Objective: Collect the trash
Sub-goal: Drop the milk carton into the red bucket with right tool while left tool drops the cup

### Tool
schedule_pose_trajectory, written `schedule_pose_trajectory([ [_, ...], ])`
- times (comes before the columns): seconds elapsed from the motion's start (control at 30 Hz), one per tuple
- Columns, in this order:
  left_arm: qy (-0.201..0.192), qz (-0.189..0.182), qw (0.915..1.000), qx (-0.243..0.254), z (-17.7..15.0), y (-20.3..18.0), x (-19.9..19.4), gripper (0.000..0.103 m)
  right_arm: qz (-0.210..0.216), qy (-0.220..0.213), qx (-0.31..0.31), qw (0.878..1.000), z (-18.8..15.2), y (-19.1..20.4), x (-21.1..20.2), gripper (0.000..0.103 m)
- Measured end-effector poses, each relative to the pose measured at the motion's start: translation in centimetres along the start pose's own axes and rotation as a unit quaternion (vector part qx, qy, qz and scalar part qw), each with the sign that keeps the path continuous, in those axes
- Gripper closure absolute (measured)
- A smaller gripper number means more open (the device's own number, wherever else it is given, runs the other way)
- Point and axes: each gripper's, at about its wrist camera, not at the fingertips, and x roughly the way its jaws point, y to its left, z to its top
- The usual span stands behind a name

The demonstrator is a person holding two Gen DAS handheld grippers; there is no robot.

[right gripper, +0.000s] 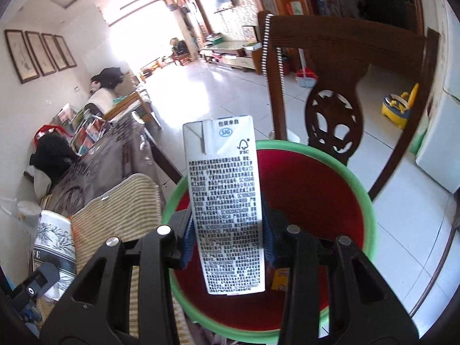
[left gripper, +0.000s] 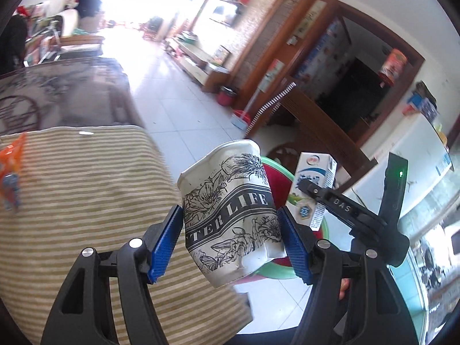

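Left gripper (left gripper: 231,240): blue ribbed pads (left gripper: 165,244) pressed on both sides of a crumpled paper cup (left gripper: 230,215), white with black floral print and a lettered band; cup tilted, mouth toward upper centre of the frame.

Right gripper (right gripper: 227,237): blue pads clamped on the sides of a milk carton (right gripper: 227,204), printed back panel facing the lens, folded top end toward upper centre. Same carton (left gripper: 313,187) and right gripper (left gripper: 322,199) seen in the left wrist view, right of the cup.

Trash bin (right gripper: 356,178): green rim, red liner, directly beneath the carton in the lower centre of the right wrist view; a yellow item lying inside, too hidden to identify. Bin (left gripper: 276,164) also visible behind the cup.

Striped cloth (left gripper: 86,201): beige and olive, covering a surface at lower left. Orange wrapper (left gripper: 11,166) lying at its left edge.

Wooden chair (right gripper: 333,115): carved back, just behind the bin, upper right.

Tiled floor (left gripper: 178,95): pale, running to a bright far end of the room.
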Motion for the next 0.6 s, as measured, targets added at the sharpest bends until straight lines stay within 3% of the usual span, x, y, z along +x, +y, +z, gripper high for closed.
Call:
schedule_pose_trajectory([
  [0.2, 0.035, -0.027, 0.9989, 0.016, 1.5, -2.0, 4.6, 0.039, -0.039, -0.007, 0.010, 0.999, 0.3, -1.2, -0.1, 0.062],
  [0.33, 0.053, -0.051, 0.9962, 0.047, 2.6, -4.1, 7.5, 0.037, -0.090, -0.039, 0.030, 0.995, 0.8, -2.1, -0.9, 0.026],
  [0.4, 0.072, -0.045, 0.9943, 0.064, 3.0, -4.8, 9.1, 0.033, -0.114, -0.054, 0.041, 0.991, 0.9, -2.7, -1.3, 0.016],
  [0.43, 0.079, -0.041, 0.9940, 0.064, 3.2, -4.8, 9.6, 0.027, -0.116, -0.062, 0.049, 0.990, 0.9, -3.1, -1.7, 0.016],
  [0.6, 0.072, -0.050, 0.9957, 0.031, 2.7, -2.5, 7.9, 0.022, -0.110, -0.069, 0.056, 0.990, 1.0, -3.5, -2.0, 0.016],
])
